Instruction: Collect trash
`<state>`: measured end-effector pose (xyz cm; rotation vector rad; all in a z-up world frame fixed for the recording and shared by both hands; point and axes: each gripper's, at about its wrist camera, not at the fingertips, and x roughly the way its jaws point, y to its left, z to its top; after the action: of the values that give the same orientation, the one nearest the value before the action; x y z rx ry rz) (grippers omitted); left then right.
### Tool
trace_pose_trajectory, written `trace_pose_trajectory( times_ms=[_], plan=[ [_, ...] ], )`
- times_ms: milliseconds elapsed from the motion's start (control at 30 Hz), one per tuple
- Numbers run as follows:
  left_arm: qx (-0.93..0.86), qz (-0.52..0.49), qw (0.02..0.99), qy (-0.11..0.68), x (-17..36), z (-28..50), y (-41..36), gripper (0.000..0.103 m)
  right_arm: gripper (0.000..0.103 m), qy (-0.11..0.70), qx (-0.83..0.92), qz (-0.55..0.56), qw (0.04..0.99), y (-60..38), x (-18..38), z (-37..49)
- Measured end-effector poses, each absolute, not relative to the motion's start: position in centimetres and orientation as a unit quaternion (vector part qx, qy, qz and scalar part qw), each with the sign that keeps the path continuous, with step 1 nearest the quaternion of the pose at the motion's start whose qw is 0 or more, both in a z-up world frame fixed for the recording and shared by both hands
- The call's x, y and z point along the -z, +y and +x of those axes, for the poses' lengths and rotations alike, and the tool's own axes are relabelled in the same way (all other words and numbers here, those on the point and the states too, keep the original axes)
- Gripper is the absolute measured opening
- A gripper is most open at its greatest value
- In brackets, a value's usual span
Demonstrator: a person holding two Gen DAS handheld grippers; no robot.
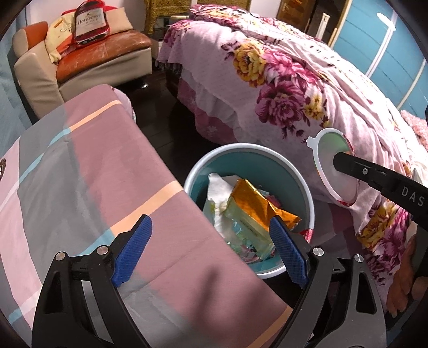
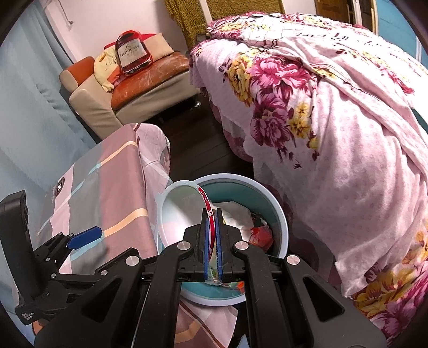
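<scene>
Item: round plastic lid (image 2: 184, 211), clamped edgewise in right tool (image 2: 212, 246) above teal bin (image 2: 283, 227) for discarding; left tool (image 1: 211, 251) spread apart, empty, over wrappers (image 1: 251, 211).

The bin (image 1: 294, 171) mouth lies open between table (image 1: 80, 174) and bed (image 1: 281, 88).

I see a bedroom with a dark floor (image 1: 160, 117). A bed (image 1: 281, 88) under a pink cover with big flowers fills the right side. In the far corner stands a beige sofa (image 1: 80, 64) with a worn orange seat; on it lie cushions (image 2: 157, 48) and a pillow shaped like a bottle (image 1: 89, 22). The wall (image 2: 88, 24) behind is pale, and a light blue curtain (image 2: 32, 107) hangs at the left. A striped cloth (image 1: 80, 166) covers a surface near me.
</scene>
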<state>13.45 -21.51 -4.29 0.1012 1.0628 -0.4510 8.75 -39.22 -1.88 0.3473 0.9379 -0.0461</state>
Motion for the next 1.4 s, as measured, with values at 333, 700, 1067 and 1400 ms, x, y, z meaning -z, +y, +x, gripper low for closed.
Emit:
trace_pose_trajectory(
  times_ms=[333, 700, 1067, 1400],
  plan=[
    [0.207, 0.032, 0.838, 0.504, 4.7, 13.9, -19.8, 0.09, 0.004, 0.466, 0.025, 0.155, 0.871, -38.1, 2.7, 10.0],
    [0.206, 0.025, 0.835, 0.51, 5.2, 14.4, -18.6, 0.09, 0.026, 0.477, 0.035, 0.15, 0.865, -37.6, 3.3, 10.8],
    [0.18, 0.025, 0.843, 0.507, 5.0, 14.1, -16.9, 0.09, 0.084, 0.479, 0.027, 0.128, 0.868, -36.1, 2.6, 10.2],
    [0.159, 0.007, 0.852, 0.499, 3.2, 12.7, -14.3, 0.09, 0.094, 0.483, 0.024, 0.102, 0.869, -34.4, 1.1, 8.2]
  ],
)
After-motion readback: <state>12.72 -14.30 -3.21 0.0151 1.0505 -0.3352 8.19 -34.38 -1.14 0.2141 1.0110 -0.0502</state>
